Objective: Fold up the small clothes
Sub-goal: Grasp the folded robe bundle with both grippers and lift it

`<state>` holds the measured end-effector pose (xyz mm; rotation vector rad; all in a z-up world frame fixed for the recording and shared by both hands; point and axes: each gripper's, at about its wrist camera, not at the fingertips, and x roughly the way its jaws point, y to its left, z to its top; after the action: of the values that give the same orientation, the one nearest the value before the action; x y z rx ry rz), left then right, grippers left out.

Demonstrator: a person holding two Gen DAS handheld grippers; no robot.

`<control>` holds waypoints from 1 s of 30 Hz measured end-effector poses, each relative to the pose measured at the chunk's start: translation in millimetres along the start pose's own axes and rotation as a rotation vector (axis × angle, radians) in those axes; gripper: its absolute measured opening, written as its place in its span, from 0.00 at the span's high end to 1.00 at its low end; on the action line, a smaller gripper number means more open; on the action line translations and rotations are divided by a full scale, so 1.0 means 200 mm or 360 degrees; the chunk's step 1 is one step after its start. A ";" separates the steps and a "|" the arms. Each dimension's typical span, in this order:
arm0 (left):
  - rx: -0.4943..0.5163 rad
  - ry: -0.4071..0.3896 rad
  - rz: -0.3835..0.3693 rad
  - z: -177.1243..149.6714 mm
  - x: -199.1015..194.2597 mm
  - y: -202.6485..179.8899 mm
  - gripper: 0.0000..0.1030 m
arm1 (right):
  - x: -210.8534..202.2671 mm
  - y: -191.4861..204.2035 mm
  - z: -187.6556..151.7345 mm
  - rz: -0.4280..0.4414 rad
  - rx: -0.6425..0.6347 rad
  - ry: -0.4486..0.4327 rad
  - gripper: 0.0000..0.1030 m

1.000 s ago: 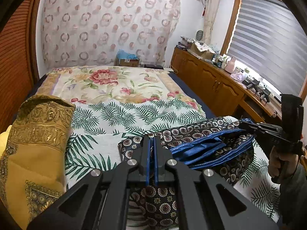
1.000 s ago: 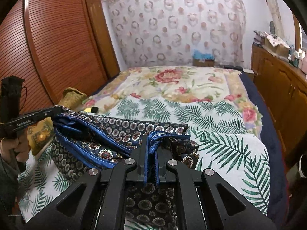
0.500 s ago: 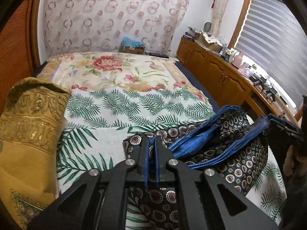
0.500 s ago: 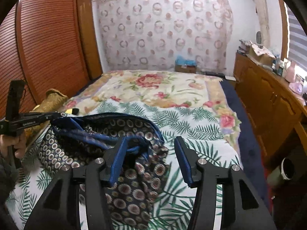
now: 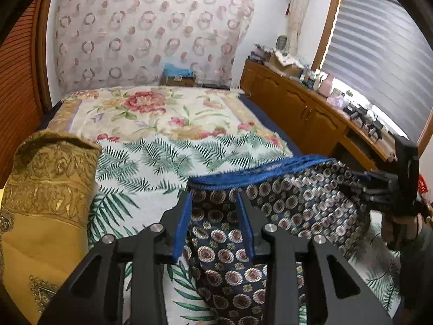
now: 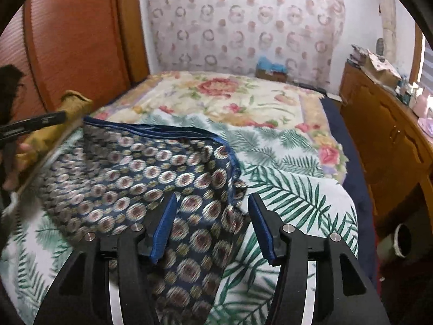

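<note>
Jaws of the left gripper (image 5: 213, 216) are opening, at present a narrow gap; the dark patterned garment (image 5: 270, 211) passes between and beneath the blue pads (image 5: 181, 224), which do not press on it. Jaws of the right gripper (image 6: 211, 222) are likewise opening and stand wider, and the garment (image 6: 151, 173) lies between them without being clamped. Ahead of the left jaws, the garment's blue edge band (image 5: 257, 173) runs across to the right, toward the right gripper (image 5: 379, 189) seen from the side, held by a hand (image 5: 397, 230). Ahead and to the left of the right jaws, the same band (image 6: 157, 131) reaches toward the left gripper (image 6: 35, 124), seen edge-on. Below both pairs of jaws lies a fern-print cloth (image 5: 151, 168), spread on the floral bedspread (image 5: 140, 108). Left of the left jaws stands a gold embroidered cushion (image 5: 46, 189). Right of the right jaws, beyond the bed's edge, runs a wooden cabinet (image 6: 384, 135).
</note>
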<state>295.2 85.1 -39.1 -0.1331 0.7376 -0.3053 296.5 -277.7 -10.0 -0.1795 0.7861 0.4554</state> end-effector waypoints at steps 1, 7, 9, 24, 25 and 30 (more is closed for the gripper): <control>0.0002 0.0024 0.0012 -0.01 0.02 0.00 0.68 | 0.02 -0.01 0.01 -0.0008 0.0009 0.0012 0.46; -0.0037 0.0163 0.0039 -0.07 0.14 0.04 0.68 | 0.14 -0.07 0.01 -0.0020 0.0092 0.0078 0.35; -0.0047 0.0190 0.0037 -0.09 0.16 0.05 0.68 | 0.17 -0.08 0.00 -0.0017 0.0109 0.0095 0.32; -0.0064 0.0231 0.0055 -0.14 0.21 0.05 0.67 | 0.26 -0.06 0.01 0.0086 0.0089 0.0172 0.26; -0.0057 0.0227 0.0057 -0.14 0.21 0.05 0.67 | 0.26 -0.05 0.01 0.0099 0.0069 0.0175 0.26; -0.0062 0.0225 0.0064 -0.13 0.22 0.06 0.67 | 0.26 0.03 0.00 0.0117 -0.0029 0.0148 0.40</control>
<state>310.9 82.4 -90.1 -0.1341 0.8854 -0.2637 326.3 -254.0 -47.5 -0.1905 0.8817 0.5266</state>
